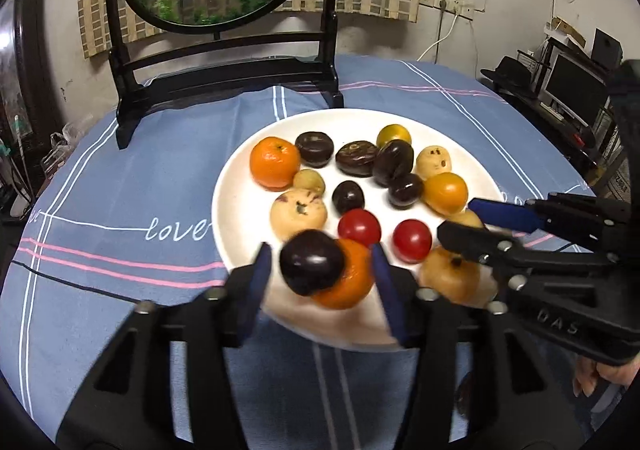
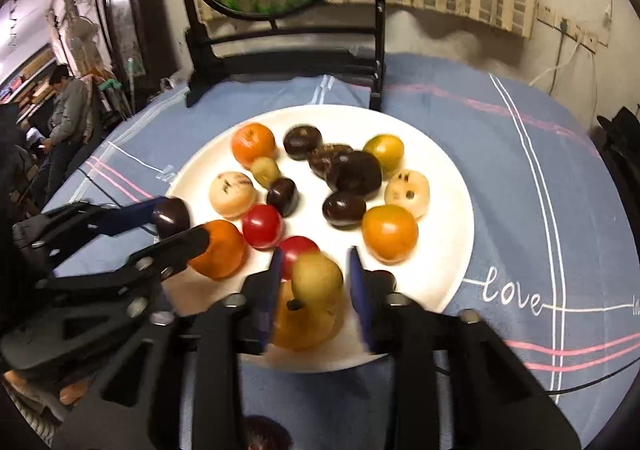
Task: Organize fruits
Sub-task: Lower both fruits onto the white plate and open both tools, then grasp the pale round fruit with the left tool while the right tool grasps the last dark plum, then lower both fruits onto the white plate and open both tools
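A white plate (image 1: 240,186) on the blue cloth holds several fruits: oranges, dark plums, red tomatoes (image 1: 359,226), yellow and pale ones. My left gripper (image 1: 320,252) hovers over the plate's near edge. A dark plum (image 1: 312,268) is between its blue pads with a gap on each side, above an orange (image 1: 350,286). My right gripper (image 2: 316,254) is over the plate's (image 2: 440,178) near rim. A yellowish fruit (image 2: 318,278) sits loose between its pads, over a pale orange fruit (image 2: 304,326). Each gripper also shows in the other's view, the right (image 1: 480,228) and the left (image 2: 176,224).
A black stand with a round goldfish screen (image 1: 224,62) rises behind the plate at the table's far edge. The blue striped cloth (image 1: 120,186) reads "love". A person (image 2: 68,110) stands far left beyond the table. Shelves and a monitor (image 1: 576,90) are at the right.
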`<state>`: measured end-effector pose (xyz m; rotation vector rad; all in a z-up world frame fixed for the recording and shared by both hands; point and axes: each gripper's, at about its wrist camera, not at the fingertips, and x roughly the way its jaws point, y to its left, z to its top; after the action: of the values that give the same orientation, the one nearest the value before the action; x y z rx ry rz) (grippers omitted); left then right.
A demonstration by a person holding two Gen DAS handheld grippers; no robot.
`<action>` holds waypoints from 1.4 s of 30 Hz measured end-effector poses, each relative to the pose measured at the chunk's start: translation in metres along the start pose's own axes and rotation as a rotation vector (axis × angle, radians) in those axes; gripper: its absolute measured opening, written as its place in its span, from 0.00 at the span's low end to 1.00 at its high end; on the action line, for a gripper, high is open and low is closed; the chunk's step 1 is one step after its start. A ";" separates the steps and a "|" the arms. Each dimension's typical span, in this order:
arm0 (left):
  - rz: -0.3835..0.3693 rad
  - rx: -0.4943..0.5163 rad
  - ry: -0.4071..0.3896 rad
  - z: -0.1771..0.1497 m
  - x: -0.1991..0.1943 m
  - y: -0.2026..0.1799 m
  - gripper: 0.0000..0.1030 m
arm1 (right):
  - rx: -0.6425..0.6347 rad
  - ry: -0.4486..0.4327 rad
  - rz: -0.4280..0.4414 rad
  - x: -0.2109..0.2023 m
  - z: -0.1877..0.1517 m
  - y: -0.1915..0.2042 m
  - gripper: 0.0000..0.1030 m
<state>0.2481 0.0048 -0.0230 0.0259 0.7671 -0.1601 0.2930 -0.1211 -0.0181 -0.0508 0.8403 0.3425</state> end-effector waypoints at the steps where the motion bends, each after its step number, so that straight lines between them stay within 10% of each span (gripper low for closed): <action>1: 0.010 -0.001 -0.004 -0.001 -0.002 0.001 0.58 | 0.005 -0.024 0.010 -0.004 -0.003 -0.001 0.50; 20: -0.148 0.321 0.028 -0.121 -0.093 -0.079 0.64 | -0.013 -0.034 0.079 -0.096 -0.106 0.008 0.56; 32: -0.280 0.264 0.138 -0.127 -0.078 -0.077 0.45 | -0.062 0.117 0.129 -0.036 -0.105 0.036 0.57; 42: -0.200 0.292 0.059 -0.124 -0.090 -0.081 0.43 | -0.047 0.060 0.093 -0.048 -0.107 0.024 0.43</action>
<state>0.0862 -0.0528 -0.0470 0.2325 0.7996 -0.4621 0.1789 -0.1310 -0.0518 -0.0661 0.8955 0.4501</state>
